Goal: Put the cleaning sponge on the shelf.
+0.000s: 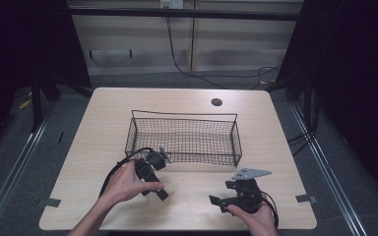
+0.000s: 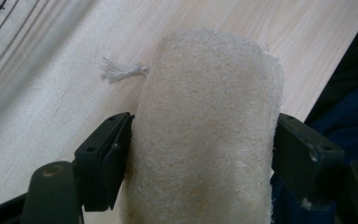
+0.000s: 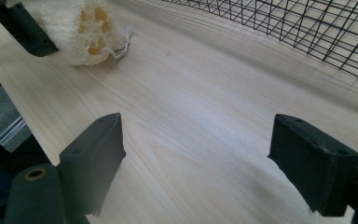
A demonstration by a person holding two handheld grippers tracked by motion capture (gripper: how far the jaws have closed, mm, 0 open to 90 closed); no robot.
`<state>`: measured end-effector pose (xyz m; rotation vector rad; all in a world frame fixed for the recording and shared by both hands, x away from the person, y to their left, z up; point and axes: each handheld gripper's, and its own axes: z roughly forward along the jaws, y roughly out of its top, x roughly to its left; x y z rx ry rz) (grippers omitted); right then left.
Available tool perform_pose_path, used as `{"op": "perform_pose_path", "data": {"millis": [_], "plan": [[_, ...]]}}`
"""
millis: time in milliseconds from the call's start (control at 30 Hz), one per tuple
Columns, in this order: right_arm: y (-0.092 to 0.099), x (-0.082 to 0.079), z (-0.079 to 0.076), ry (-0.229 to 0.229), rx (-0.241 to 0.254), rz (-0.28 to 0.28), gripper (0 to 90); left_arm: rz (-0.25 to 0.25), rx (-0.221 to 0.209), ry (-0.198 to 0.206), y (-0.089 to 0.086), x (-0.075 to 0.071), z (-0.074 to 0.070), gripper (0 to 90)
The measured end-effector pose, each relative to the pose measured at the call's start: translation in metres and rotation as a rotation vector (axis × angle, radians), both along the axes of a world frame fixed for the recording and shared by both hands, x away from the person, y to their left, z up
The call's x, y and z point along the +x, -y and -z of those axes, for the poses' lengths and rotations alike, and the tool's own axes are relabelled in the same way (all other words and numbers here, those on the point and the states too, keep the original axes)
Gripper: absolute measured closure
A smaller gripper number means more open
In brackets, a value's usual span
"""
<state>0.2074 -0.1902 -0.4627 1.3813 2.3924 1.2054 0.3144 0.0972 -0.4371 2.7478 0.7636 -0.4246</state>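
Left tongs point(image 2: 200, 140) clenched on loofah point(image 2: 205, 121); right tongs point(image 3: 196, 154) released, nr basket point(image 1: 184, 140).

no readable text, no labels, no brand marks, no numbers, no signs on any surface in the high view or either gripper view

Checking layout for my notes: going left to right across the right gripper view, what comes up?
Loofah at top left, held in the left claw → near jaw of the right claw at lower left → bare table → basket at upper right, with the other jaw below it.
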Motion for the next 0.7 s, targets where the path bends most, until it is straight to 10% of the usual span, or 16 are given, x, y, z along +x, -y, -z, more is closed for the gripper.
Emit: {"op": "perform_pose_path", "data": {"millis": [700], "plan": [[0.000, 0.000, 0.000, -0.003, -0.004, 0.000, 17.2, -0.043, -0.059, 0.012, -0.017, 0.003, -0.031, 25.0]]}}
